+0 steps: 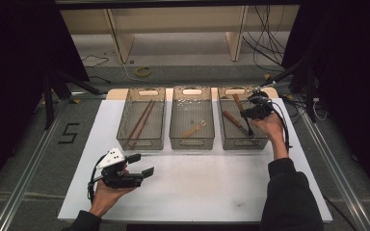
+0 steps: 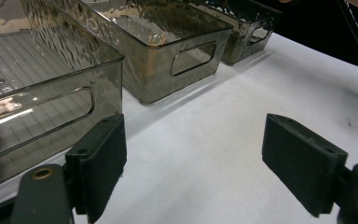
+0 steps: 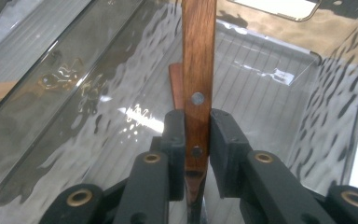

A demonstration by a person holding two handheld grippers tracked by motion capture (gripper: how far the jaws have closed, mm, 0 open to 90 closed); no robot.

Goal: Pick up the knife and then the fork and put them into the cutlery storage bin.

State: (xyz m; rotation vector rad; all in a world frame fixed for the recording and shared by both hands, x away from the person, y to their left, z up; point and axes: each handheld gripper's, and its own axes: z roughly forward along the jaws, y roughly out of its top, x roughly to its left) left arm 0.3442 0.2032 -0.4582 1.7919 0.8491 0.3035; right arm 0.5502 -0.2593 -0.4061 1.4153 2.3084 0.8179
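The right tool [image 3: 197, 140] is clenched on a wooden-handled knife [image 3: 198, 70] above the right bin [image 1: 225, 139]. The operator should keep the handle centred between the pads and lower it clear of the second knife [image 1: 231, 118] beyond. The left tool [image 2: 193, 163] rests released over the bench [image 2: 242, 93].

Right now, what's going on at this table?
A person works two hand-held grippers over three clear bins on a white table. The right gripper is inside the right bin, shut on a wooden-handled knife; a second knife lies on that bin's floor. The left gripper hangs open over the table near the left bin, holding nothing. That bin holds chopsticks; the middle bin holds a small utensil.
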